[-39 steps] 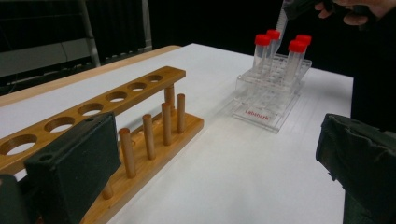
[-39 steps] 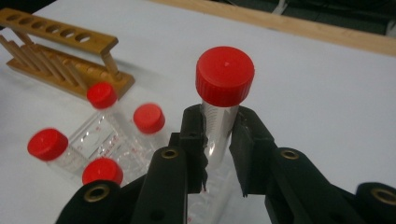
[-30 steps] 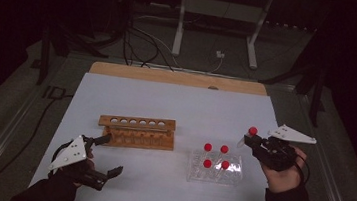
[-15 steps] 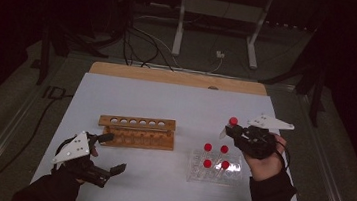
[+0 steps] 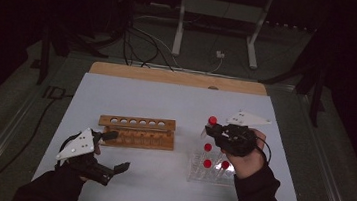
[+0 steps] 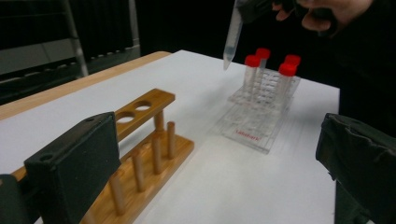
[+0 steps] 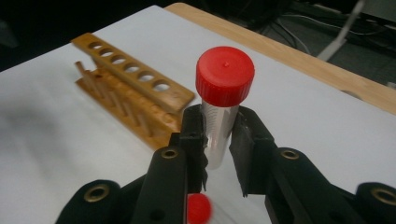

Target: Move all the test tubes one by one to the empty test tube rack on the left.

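My right gripper (image 5: 215,131) (image 7: 219,140) is shut on a clear tube with a red cap (image 5: 212,120) (image 7: 224,88), held upright above the far left corner of the clear plastic rack (image 5: 197,175) (image 6: 254,130). The held tube (image 6: 232,39) hangs tip down in the left gripper view. Several red-capped tubes (image 5: 207,163) (image 6: 252,65) stand in that rack. A wooden rack (image 5: 138,131) (image 6: 140,140) (image 7: 130,79) with a row of empty holes lies left of it. My left gripper (image 5: 116,151) (image 6: 215,168) stands open with nothing in it, near the wooden rack's front left end.
The white table top (image 5: 166,99) has a bare wooden strip (image 5: 179,78) along its far edge. Beyond it on the dark floor are cables (image 5: 147,42) and a metal stand (image 5: 220,14). Open white surface lies behind both racks.
My right gripper has carried the red-capped tube leftward, from right of the clear rack to above its far left corner. The left gripper has stayed about where it was.
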Motion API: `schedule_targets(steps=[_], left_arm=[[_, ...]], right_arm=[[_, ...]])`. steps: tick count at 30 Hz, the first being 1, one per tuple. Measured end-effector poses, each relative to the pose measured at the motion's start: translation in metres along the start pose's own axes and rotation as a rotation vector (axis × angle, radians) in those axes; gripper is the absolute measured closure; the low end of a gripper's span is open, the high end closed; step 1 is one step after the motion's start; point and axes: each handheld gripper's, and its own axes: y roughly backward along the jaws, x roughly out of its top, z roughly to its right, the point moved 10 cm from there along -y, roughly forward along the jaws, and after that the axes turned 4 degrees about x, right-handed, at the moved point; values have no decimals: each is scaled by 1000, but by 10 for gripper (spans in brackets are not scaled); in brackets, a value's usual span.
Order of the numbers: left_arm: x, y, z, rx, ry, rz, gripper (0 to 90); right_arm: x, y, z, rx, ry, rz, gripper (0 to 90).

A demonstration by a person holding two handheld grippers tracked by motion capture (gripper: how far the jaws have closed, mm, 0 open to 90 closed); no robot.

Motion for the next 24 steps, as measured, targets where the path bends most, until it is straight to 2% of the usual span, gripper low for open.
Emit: schedule_targets(steps=[2,3,4,5,10,18,24], left_arm=[[5,-4,2,-18,2,-2,4],[8,-6,3,-23,-3,-3,4],[9,-9,4,-30,-1,-10,4],[11,-12,6,-37,-2,-15,4],[22,-22,11,-64,1,-17,13],[39,-36,21,-95,-32,-26,38],[52,-47,28,-137,-30,-20,77]], right_arm=[[0,-5,-13,26,19,-12,752],[0,-5,-13,26,19,-12,752],[0,-8,-21,47,31,-16,752],[0,-8,-21,47,31,-16,752],[-4,-17,-42,102,53,-40,752],[-13,-26,-62,150,79,-70,752],[-16,-29,-73,177,90,-83,752]])
